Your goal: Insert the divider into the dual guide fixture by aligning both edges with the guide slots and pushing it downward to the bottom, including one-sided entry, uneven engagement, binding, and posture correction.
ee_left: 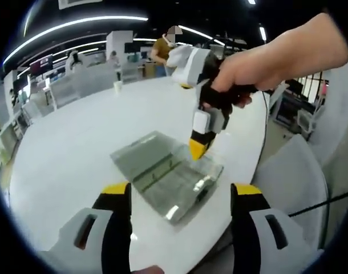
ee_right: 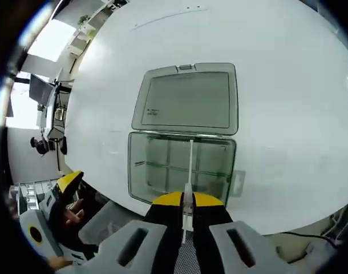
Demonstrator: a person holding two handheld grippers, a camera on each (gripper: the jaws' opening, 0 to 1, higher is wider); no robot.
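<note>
A clear box [ee_right: 182, 165] with its lid [ee_right: 187, 100] open sits on the white desk [ee_right: 288, 85]. The right gripper [ee_right: 187, 201] has its fingers squeezed tight on a thin clear divider [ee_right: 190, 165], held upright over the middle of the box. The left gripper [ee_left: 181, 197] hangs near the box with its fingers wide apart, holding nothing.
</note>
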